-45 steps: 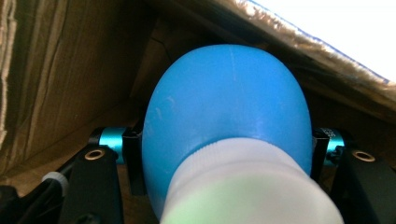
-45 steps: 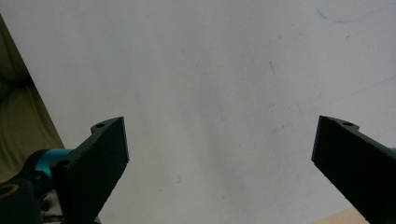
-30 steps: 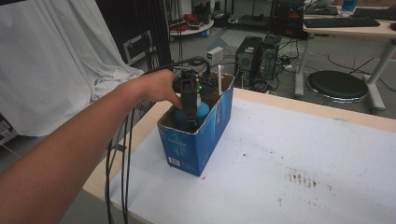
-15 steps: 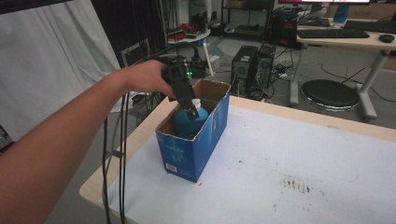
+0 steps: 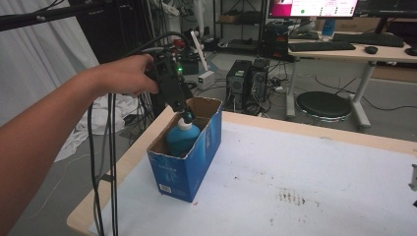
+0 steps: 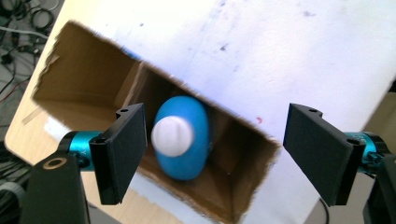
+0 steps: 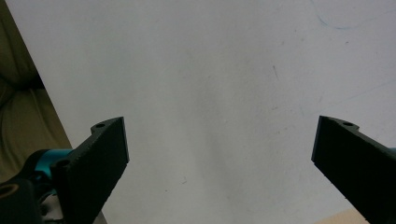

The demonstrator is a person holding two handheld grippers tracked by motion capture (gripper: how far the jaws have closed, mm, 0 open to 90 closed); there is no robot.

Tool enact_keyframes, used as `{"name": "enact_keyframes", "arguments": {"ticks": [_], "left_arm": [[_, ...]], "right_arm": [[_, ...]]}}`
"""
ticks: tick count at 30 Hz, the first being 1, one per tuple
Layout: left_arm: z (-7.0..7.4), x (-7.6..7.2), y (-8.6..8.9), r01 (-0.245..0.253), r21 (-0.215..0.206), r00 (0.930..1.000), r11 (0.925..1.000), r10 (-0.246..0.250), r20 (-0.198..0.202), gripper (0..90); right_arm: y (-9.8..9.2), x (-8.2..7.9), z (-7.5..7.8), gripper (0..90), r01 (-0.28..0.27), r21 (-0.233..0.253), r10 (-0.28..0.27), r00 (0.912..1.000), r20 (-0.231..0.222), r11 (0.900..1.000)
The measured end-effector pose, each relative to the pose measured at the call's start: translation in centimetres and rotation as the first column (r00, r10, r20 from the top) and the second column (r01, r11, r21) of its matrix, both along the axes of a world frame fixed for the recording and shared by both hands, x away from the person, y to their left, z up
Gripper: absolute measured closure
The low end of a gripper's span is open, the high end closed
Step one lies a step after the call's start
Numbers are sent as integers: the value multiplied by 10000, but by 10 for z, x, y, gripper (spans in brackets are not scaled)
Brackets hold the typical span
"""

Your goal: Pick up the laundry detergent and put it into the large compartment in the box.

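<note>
A blue bottle with a white cap [image 5: 181,137] stands upright inside an open blue cardboard box [image 5: 184,169] near the table's left edge. From above, the bottle [image 6: 182,137] sits in the middle of the box [image 6: 84,88]. My left gripper [image 5: 184,112] hangs just above the cap, tilted down into the box mouth. The left gripper [image 6: 217,126] is open, with the cap close to one pad [image 6: 128,149] and nothing between the pads. My right gripper [image 7: 219,135] is open over bare white tabletop [image 7: 224,70] and holds nothing.
The white table [image 5: 305,182] stretches to the right of the box, with a few dark smudges [image 5: 290,196]. Cables [image 5: 110,162] hang from the left gripper past the table's left edge. Behind the table are computer towers [image 5: 248,81], a round stool [image 5: 322,104] and a desk [image 5: 364,49].
My left gripper has risen from deep in the box to just above the bottle's cap. The bottle stays in the box.
</note>
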State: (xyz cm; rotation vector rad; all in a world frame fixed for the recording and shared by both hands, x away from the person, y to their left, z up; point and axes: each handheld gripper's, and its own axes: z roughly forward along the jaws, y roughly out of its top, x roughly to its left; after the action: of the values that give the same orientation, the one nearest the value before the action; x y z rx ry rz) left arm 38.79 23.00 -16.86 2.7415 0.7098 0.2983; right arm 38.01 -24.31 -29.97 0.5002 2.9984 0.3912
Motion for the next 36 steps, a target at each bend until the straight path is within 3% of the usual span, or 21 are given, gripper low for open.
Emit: {"name": "enact_keyframes", "arguments": {"ticks": [5,6,9,14,17,24,34,36], "left_arm": [[5,-2,-13,198,-273,9997,9994,-202,-125,216],[5,-4,-24,430,-363,9990,9984,-435,-141,216],[3,-6,-37,718,-254,9973,9971,-722,-152,165],[-2,-8,-56,1178,-241,9924,9927,-1185,-318,165],[-8,-7,-66,1319,-93,9900,9912,-1322,-494,78],[-21,-2,-88,1621,264,9845,9864,-1599,-719,16],[-34,5,-114,1990,646,9782,9779,-1942,-735,16],[-36,7,-118,2023,685,9765,9769,-1958,-902,16]], "right_arm": [[-1,-1,2,29,30,50,-31,10000,61,10000],[-1,-3,3,29,15,89,-16,10000,95,10000],[-1,-5,4,29,7,77,-8,9999,129,10000],[0,-9,6,29,-60,138,57,9997,225,9999],[-1,-10,6,29,-61,156,56,9996,283,9999],[-3,-12,7,29,-40,208,33,9994,351,9998],[-6,-12,5,29,0,341,-13,9992,398,9994],[-6,-11,5,29,-20,391,3,9990,445,9992]]}}
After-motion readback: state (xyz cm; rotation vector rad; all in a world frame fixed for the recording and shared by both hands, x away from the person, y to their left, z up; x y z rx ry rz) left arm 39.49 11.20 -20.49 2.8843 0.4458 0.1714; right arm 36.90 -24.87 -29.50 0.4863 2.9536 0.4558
